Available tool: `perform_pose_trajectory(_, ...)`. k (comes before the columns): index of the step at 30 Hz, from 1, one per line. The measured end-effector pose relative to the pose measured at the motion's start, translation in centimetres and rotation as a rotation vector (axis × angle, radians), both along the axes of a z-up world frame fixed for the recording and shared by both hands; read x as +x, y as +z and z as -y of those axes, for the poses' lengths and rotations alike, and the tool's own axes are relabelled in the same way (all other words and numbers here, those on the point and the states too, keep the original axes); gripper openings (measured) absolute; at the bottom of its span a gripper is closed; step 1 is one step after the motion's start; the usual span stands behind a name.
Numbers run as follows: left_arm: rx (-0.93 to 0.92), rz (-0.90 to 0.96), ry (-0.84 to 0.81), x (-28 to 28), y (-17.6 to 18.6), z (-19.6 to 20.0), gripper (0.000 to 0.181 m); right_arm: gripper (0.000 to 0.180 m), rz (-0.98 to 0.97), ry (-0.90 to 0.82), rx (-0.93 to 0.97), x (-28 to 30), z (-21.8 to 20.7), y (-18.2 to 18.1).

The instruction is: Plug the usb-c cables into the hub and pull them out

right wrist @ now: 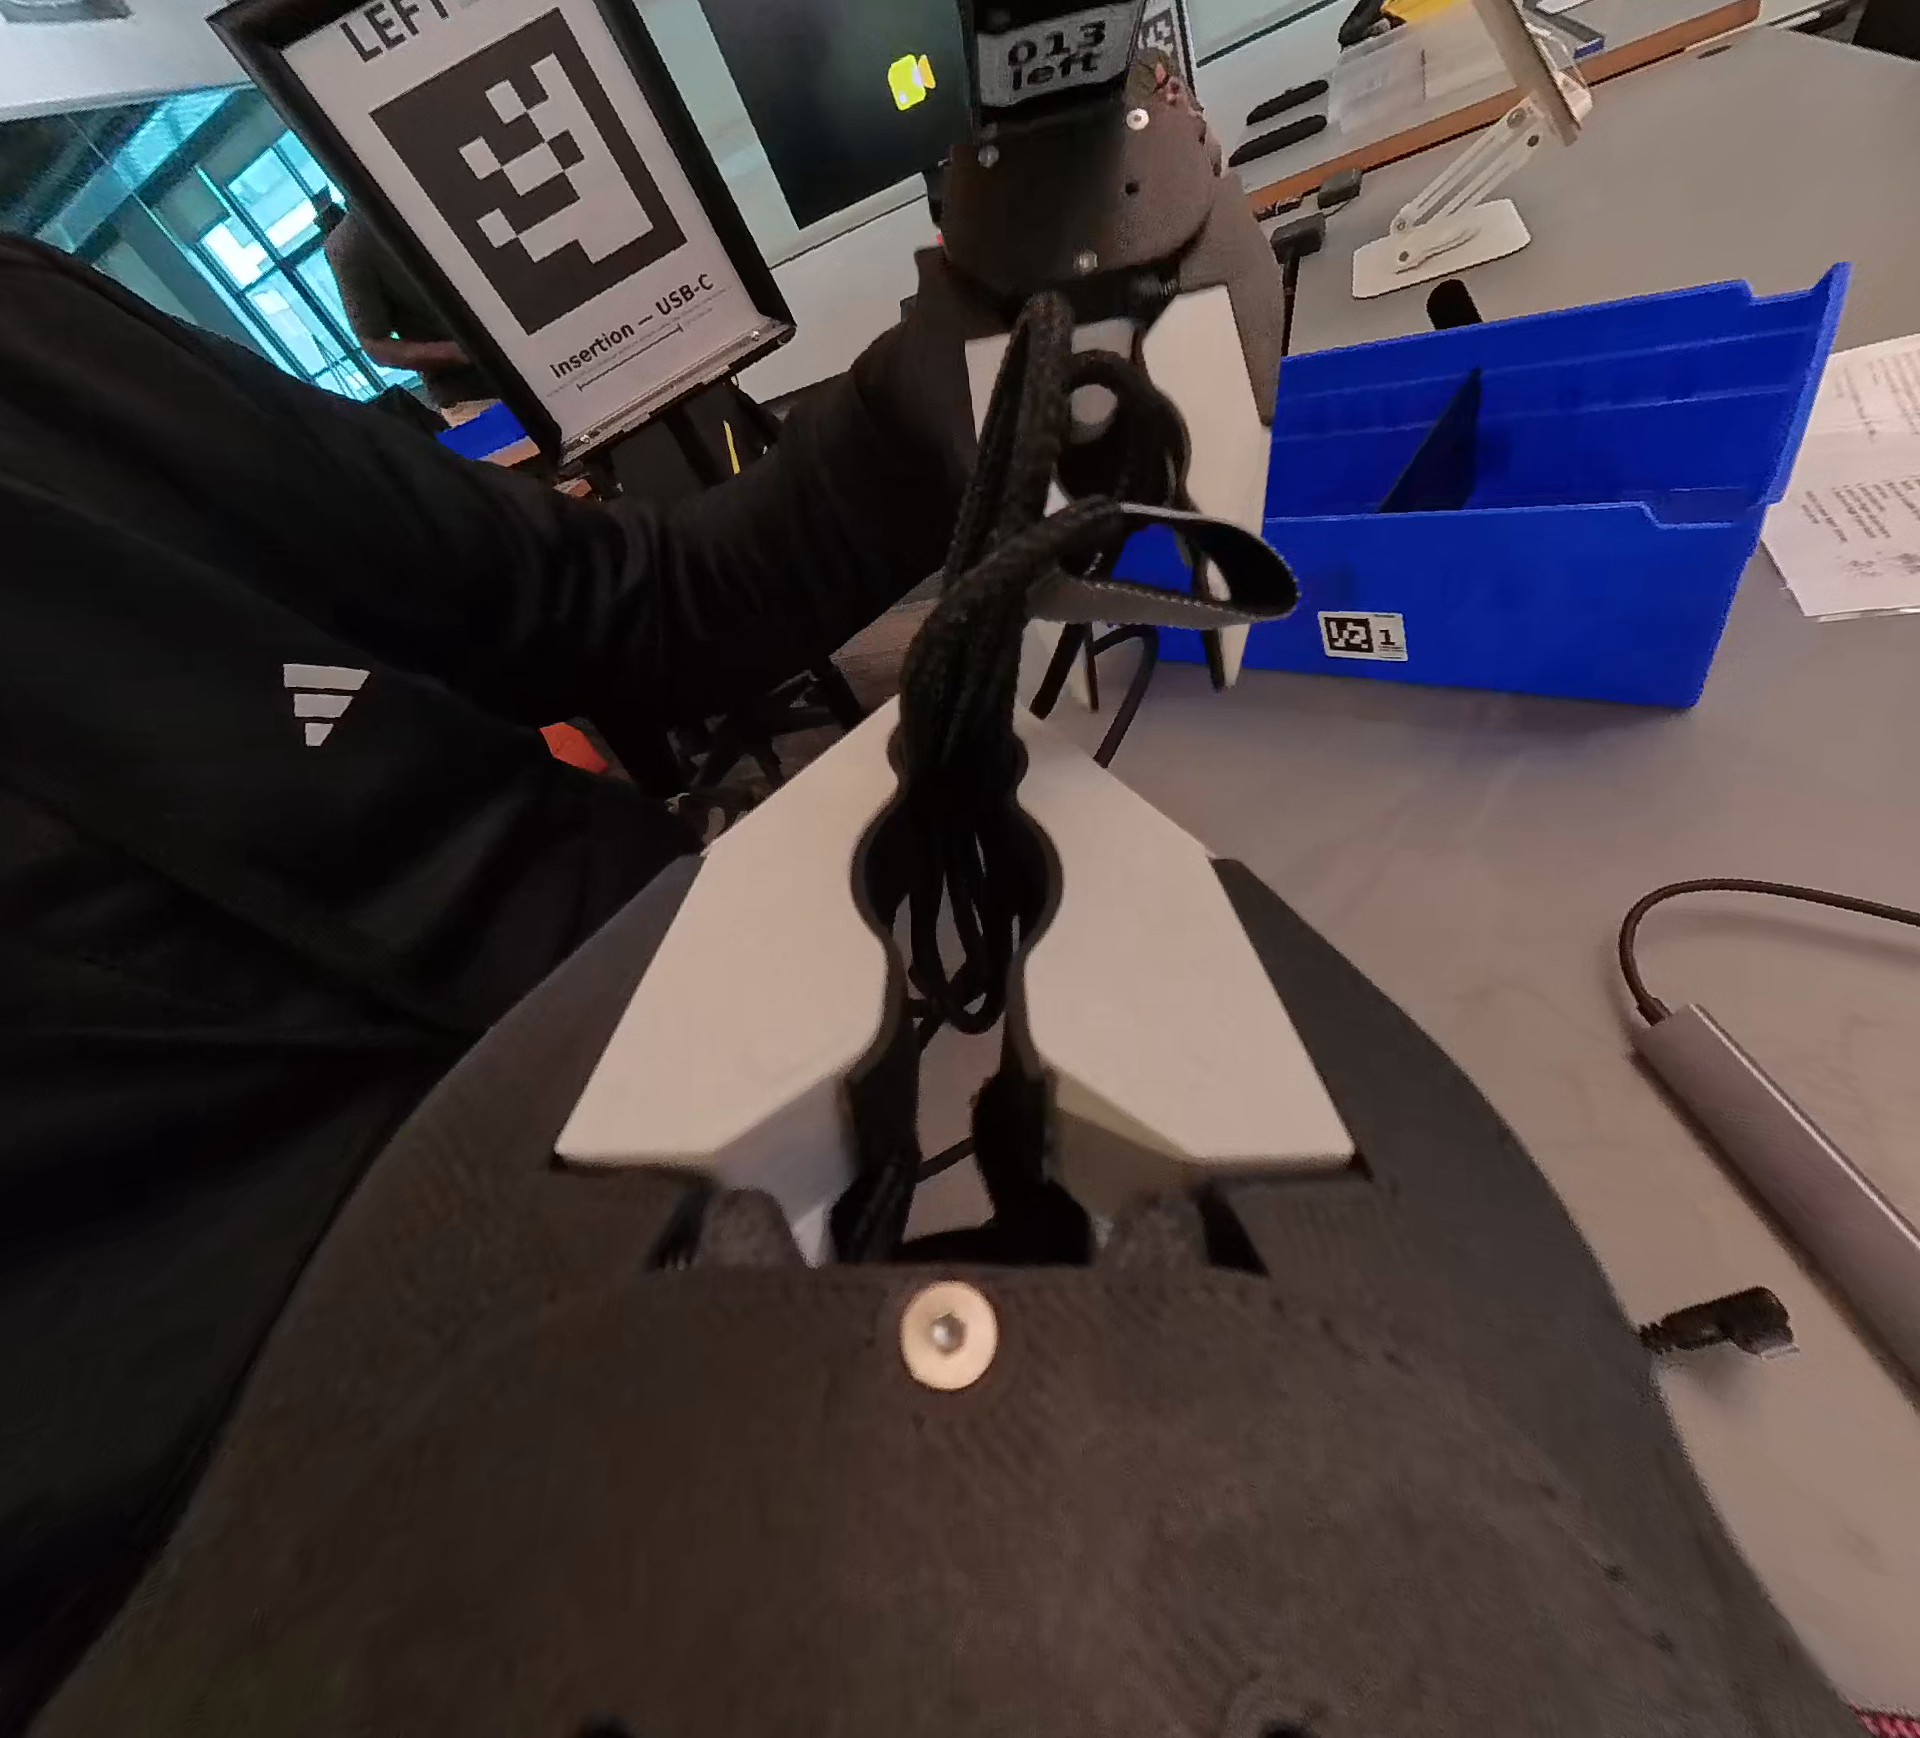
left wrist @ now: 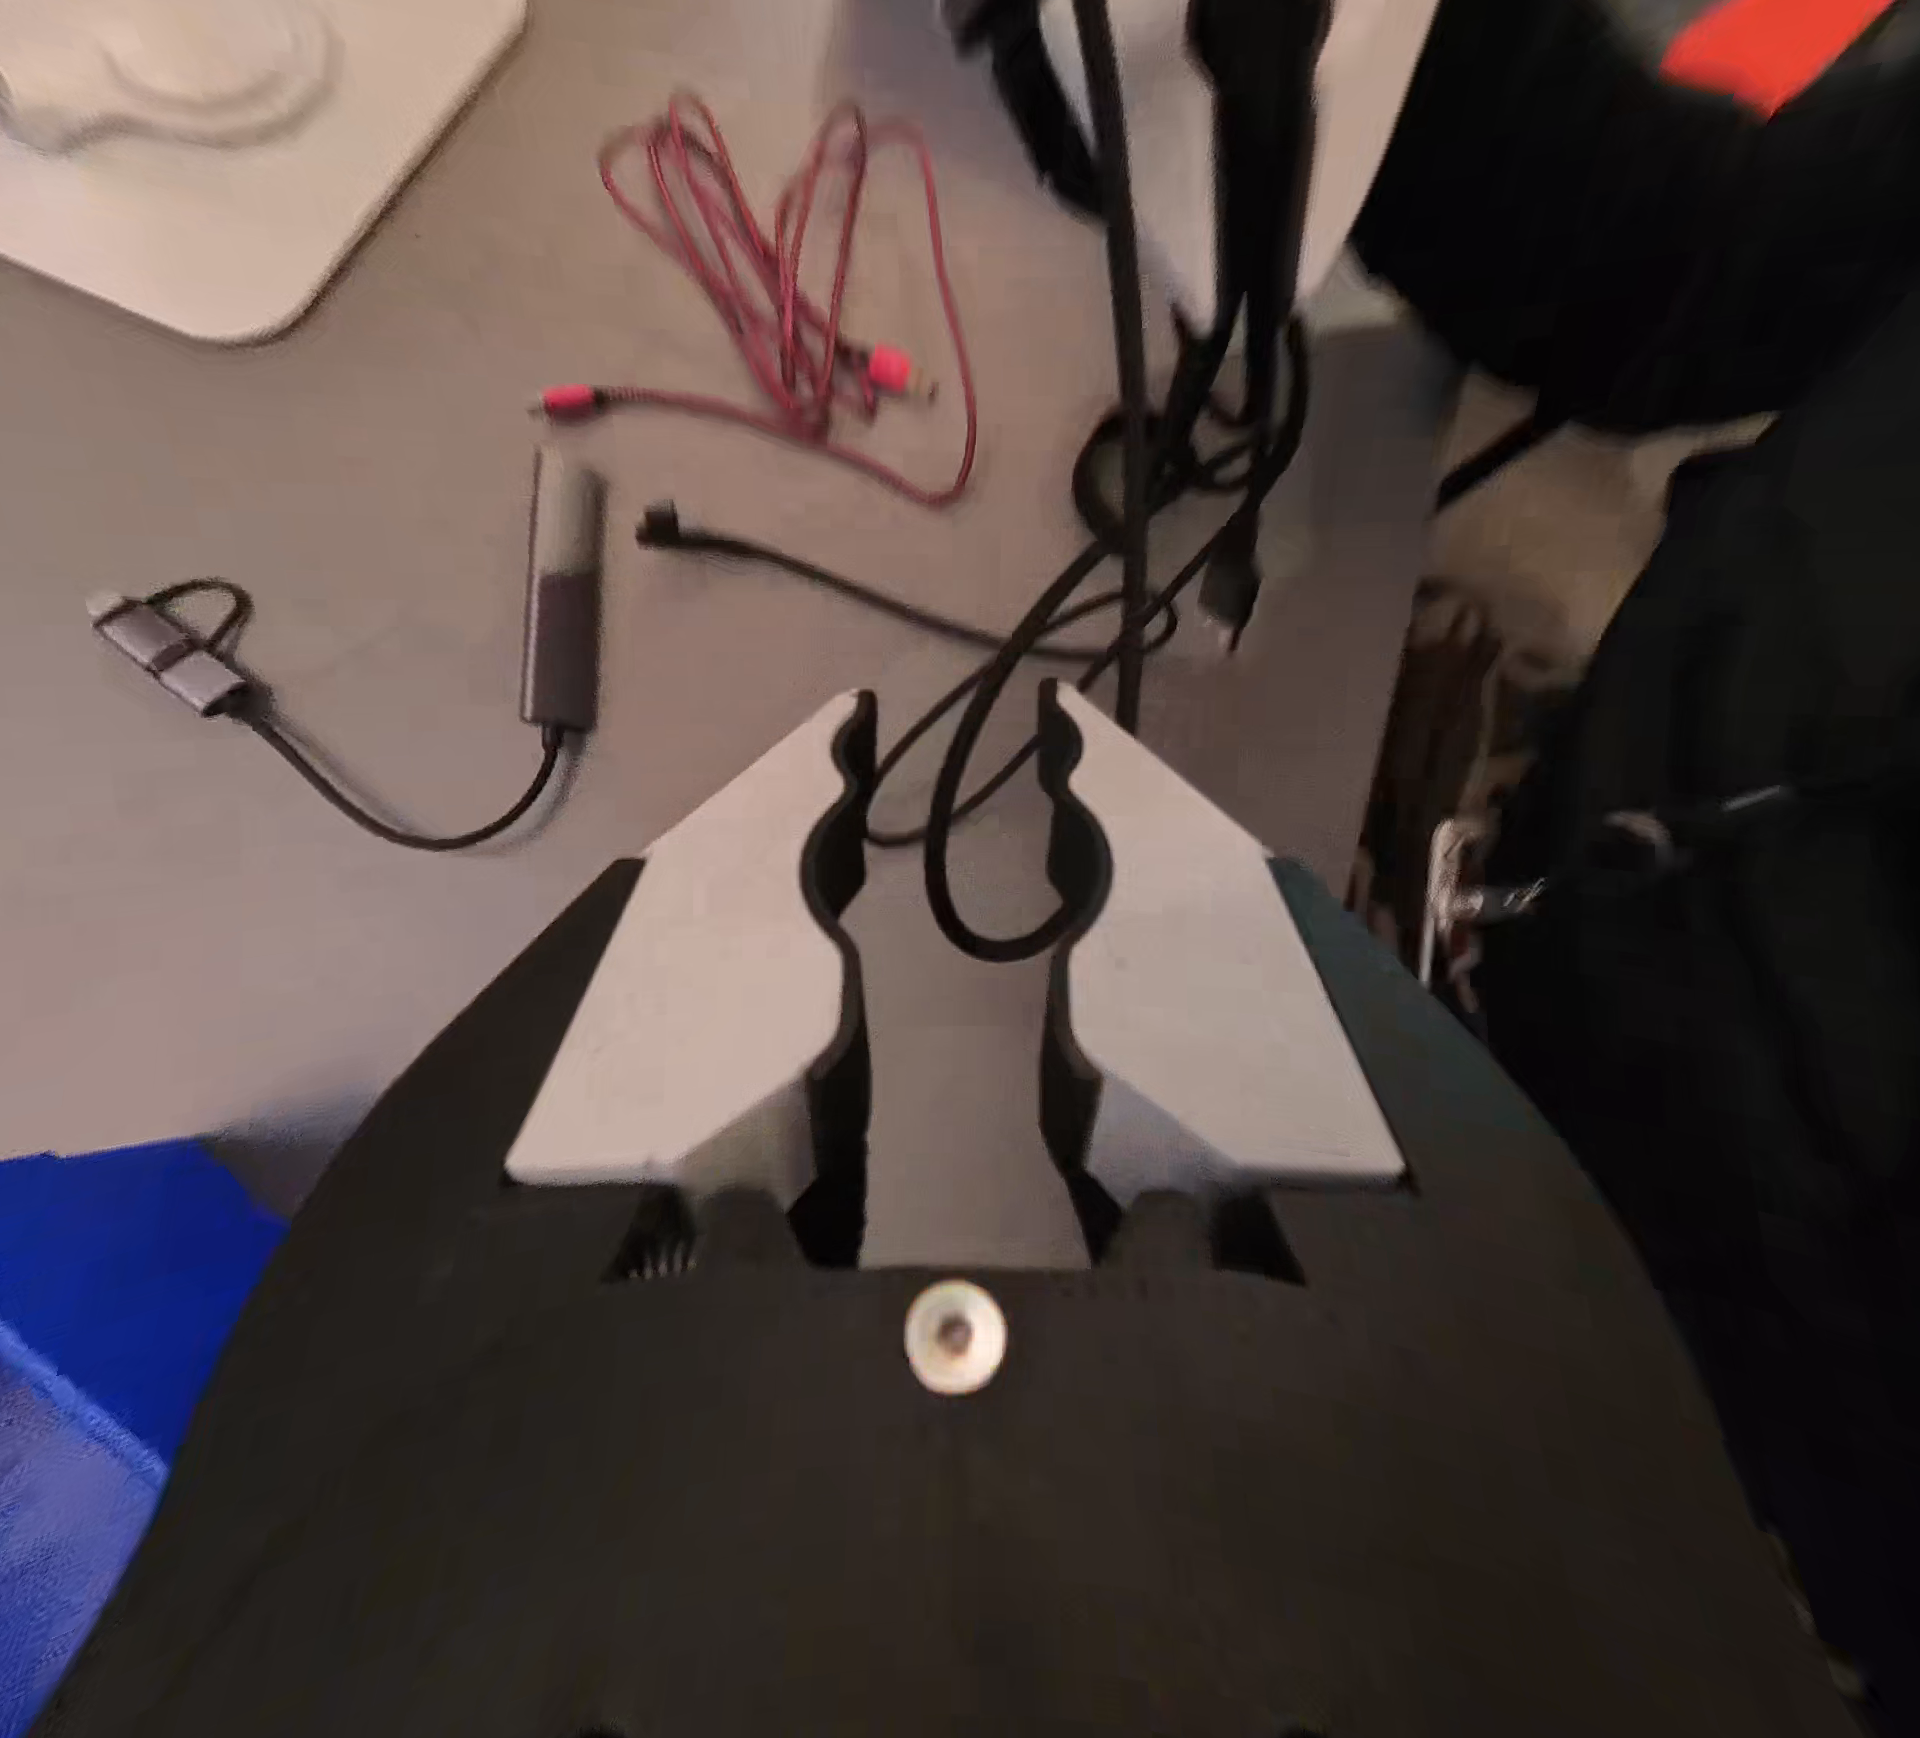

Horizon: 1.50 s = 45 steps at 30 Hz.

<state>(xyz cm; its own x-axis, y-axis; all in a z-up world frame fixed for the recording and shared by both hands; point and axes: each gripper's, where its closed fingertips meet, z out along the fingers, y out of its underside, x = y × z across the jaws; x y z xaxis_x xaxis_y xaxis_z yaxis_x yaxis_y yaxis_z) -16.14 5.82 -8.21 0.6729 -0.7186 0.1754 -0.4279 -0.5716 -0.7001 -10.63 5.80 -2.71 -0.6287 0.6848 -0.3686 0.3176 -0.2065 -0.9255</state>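
My right gripper [right wrist: 961,743] is shut on a bundled black braided cable [right wrist: 987,566] with a strap loop [right wrist: 1195,576], held above the grey table [right wrist: 1403,857]. In the left wrist view this bundle [left wrist: 1122,234] hangs from the top, and its loose end [left wrist: 883,592] trails across the table to a plug [left wrist: 660,530]. My left gripper [left wrist: 954,709] is open, with black cable loops in the gap between its fingers; the right wrist view shows it [right wrist: 1132,400] just behind the bundle. The grey hub [left wrist: 566,587] lies flat, nothing plugged in, and also shows at the right [right wrist: 1787,1158]. A red cable [left wrist: 800,286] lies coiled beyond it.
The hub's own lead ends in grey adapter plugs [left wrist: 177,649]. A white stand base [left wrist: 239,78] sits at far left. Blue bins stand behind [right wrist: 1507,545] and at the near left [left wrist: 83,1325]. A framed sign [right wrist: 509,161], papers [right wrist: 1860,483] and a person's black sleeve [right wrist: 416,545] are close. My right fingertips sit around 8 cm from my left ones.
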Motion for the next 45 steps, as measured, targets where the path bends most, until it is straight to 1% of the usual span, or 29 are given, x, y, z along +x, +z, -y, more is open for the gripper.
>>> perform_pose_trajectory(1, -0.017, -0.046, -0.018, 0.2, -0.8, 0.0, 0.028, 0.004, -0.001, 0.004, -0.001, 0.0, 0.1, 0.0)
perform_pose_trajectory(3, -0.022, -0.094, -0.033, 0.5, -1.6, -0.3, 0.010, 0.004, -0.001, 0.010, 0.002, 0.1, 0.3, -0.1)
perform_pose_trajectory(6, -0.007, -0.149, -0.055, 1.0, -2.4, -0.4, 0.000, 0.004, -0.004, 0.002, 0.011, 0.1, 0.2, -0.2)
perform_pose_trajectory(9, 0.024, -0.132, 0.098, -0.5, -1.8, -2.0, 0.000, 0.004, -0.025, -0.027, 0.025, 0.2, -0.2, 0.0)
perform_pose_trajectory(11, 0.053, -0.040, 0.238, -2.5, -0.6, -3.1, 0.000, 0.004, -0.056, -0.047, 0.035, 0.5, -0.5, 0.4)
perform_pose_trajectory(15, 0.153, 0.294, 0.530, -7.5, 3.1, -4.8, 0.000, 0.004, -0.139, -0.101, 0.066, 0.9, -0.7, 1.6)
perform_pose_trajectory(17, 0.185, 0.431, 0.627, -9.8, 4.2, -5.0, 0.000, 0.004, -0.177, -0.110, 0.102, 1.2, -0.2, 2.2)
perform_pose_trajectory(20, 0.195, 0.614, 0.712, -12.0, 4.7, -5.1, 0.000, 0.004, -0.225, -0.104, 0.145, 1.5, 0.8, 3.1)
perform_pose_trajectory(22, 0.204, 0.638, 0.755, -13.4, 4.0, -5.1, 0.000, 0.003, -0.234, -0.077, 0.158, 1.9, 1.8, 3.4)
perform_pose_trajectory(24, 0.205, 0.689, 0.776, -14.4, 3.8, -4.8, 0.000, 0.003, -0.216, -0.042, 0.186, 2.4, 2.9, 2.9)
perform_pose_trajectory(26, 0.238, 0.670, 0.802, -15.3, 4.1, -4.6, 0.000, 0.003, -0.181, -0.012, 0.215, 2.7, 4.0, 1.6)
perform_pose_trajectory(30, 0.297, 0.631, 0.814, -16.4, 6.2, -4.7, 0.000, 0.004, -0.086, 0.046, 0.274, 3.1, 5.9, -2.2)
perform_pose_trajectory(35, 0.404, 0.614, 0.838, -18.8, 11.0, -5.2, 0.001, 0.004, -0.016, 0.107, 0.335, 4.2, 8.0, -5.7)
perform_pose_trajectory(40, 0.469, 0.615, 0.856, -20.9, 15.0, -5.6, 0.000, 0.004, -0.020, 0.119, 0.332, 5.1, 8.5, -6.3)
perform_pose_trajectory(42, 0.468, 0.611, 0.861, -21.3, 15.6, -5.6, 0.000, 0.004, -0.019, 0.110, 0.317, 5.2, 8.3, -6.2)
perform_pose_trajectory(45, 0.456, 0.587, 0.879, -22.2, 15.4, -5.5, 0.000, 0.004, -0.017, 0.100, 0.310, 5.2, 7.8, -6.4)
